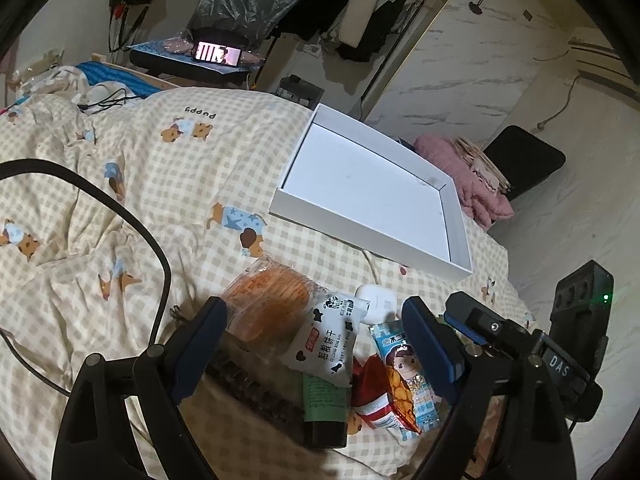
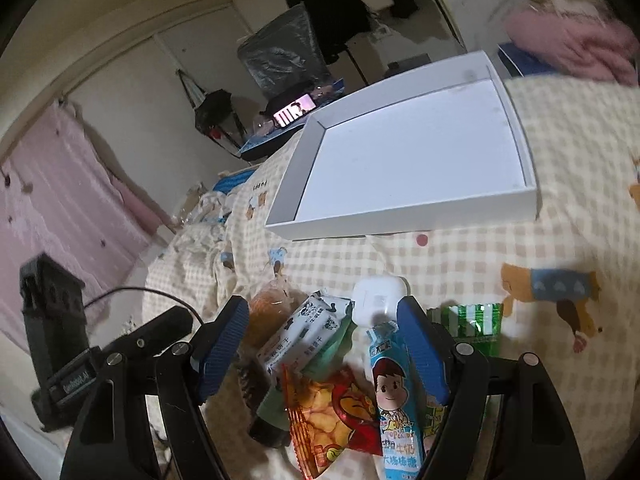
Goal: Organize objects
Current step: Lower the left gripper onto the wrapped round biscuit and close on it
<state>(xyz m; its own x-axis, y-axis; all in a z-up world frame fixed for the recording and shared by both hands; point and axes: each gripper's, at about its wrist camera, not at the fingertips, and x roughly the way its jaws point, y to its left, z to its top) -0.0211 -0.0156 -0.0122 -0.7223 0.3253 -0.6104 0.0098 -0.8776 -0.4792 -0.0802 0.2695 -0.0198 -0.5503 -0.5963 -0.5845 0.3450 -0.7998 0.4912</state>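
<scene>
A pile of snacks lies on the checked bedspread (image 1: 168, 184). It holds an orange bread pack (image 1: 268, 304), a white cow-print biscuit pack (image 1: 324, 340), a green tube (image 1: 324, 404), a red snack bag (image 1: 384, 396), a blue candy pack (image 1: 404, 360) and a white earbud case (image 1: 376, 300). My left gripper (image 1: 316, 344) is open over the pile. My right gripper (image 2: 324, 340) is open over the same pile, with the blue candy pack (image 2: 396, 392), red bag (image 2: 332, 412), biscuit pack (image 2: 300, 332) and earbud case (image 2: 376, 300) between its fingers. An empty white tray (image 1: 372, 196) lies beyond the pile and also shows in the right wrist view (image 2: 408, 160).
A green striped packet (image 2: 472, 320) lies right of my right fingers. A black cable (image 1: 132, 220) crosses the bedspread at left. Pink fabric (image 1: 464, 180) lies past the tray. A lit phone (image 1: 218, 54) stands on a far stand. The other gripper (image 1: 576, 340) sits at right.
</scene>
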